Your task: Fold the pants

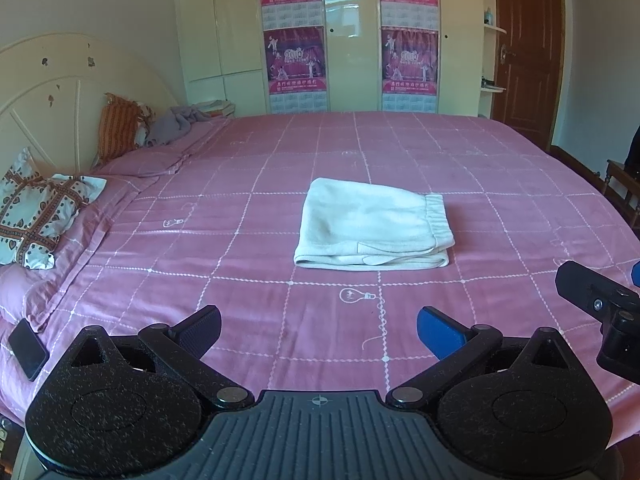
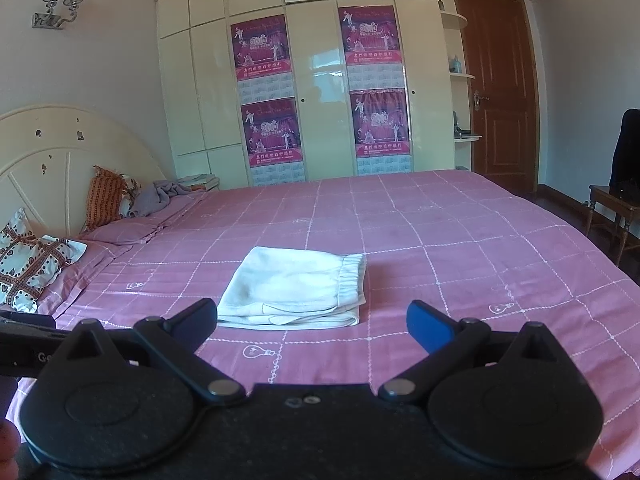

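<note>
The white pants [image 1: 374, 226] lie folded mid-frame on the pink bed [image 1: 500, 184], bare cover all round. Left gripper [image 1: 320, 330] and right gripper [image 2: 312, 324] gape wide, holding nothing.

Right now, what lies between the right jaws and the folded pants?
Only bare pink bedspread with a light-bulb print, before the pants; the right wrist view shows it.

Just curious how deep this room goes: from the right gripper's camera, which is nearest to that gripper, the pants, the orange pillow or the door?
From the right gripper:
1. Pants, just ahead on the bed.
2. Orange pillow, far left by the headboard.
3. Door, back right.
</note>
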`<state>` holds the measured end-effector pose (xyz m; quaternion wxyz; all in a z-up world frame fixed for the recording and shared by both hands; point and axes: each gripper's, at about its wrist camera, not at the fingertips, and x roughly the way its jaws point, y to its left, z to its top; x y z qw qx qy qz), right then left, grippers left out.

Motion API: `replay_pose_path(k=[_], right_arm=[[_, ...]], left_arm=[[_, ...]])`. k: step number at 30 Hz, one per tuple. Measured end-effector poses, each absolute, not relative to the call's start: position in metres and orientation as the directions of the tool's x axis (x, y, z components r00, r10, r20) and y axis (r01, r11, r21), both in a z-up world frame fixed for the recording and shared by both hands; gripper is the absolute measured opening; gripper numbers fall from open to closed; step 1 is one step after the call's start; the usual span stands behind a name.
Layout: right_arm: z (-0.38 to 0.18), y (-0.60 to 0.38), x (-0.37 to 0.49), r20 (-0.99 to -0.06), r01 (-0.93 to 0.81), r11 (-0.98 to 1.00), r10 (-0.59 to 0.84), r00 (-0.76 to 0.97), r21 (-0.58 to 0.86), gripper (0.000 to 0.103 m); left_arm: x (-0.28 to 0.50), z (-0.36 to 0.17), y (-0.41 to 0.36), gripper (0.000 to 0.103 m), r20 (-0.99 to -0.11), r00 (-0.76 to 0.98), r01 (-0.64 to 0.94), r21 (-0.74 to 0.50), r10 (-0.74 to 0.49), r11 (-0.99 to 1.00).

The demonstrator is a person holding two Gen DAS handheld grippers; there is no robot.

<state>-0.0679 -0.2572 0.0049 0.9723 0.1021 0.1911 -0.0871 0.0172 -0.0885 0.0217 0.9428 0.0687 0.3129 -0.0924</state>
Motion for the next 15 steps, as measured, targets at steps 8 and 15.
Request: replay_pose_path(k=[8,15], right_arm=[[0.000,-0.257,-0.066,-0.398,0.214,0.963,-0.134,0.908,0.163,0.102],[-0.003,-0.256,-0.064,-0.407,0.221,0.962,-0.139,0.903,0.163,0.102]], left_arm=[[0.022,0.019,-0.090,0.103,-0.609,0.782,0.224,0.074,-0.134,0.972],[0.032,0.013,-0.091,0.103,-0.629,0.764,0.242,0.066,-0.148,0.968]])
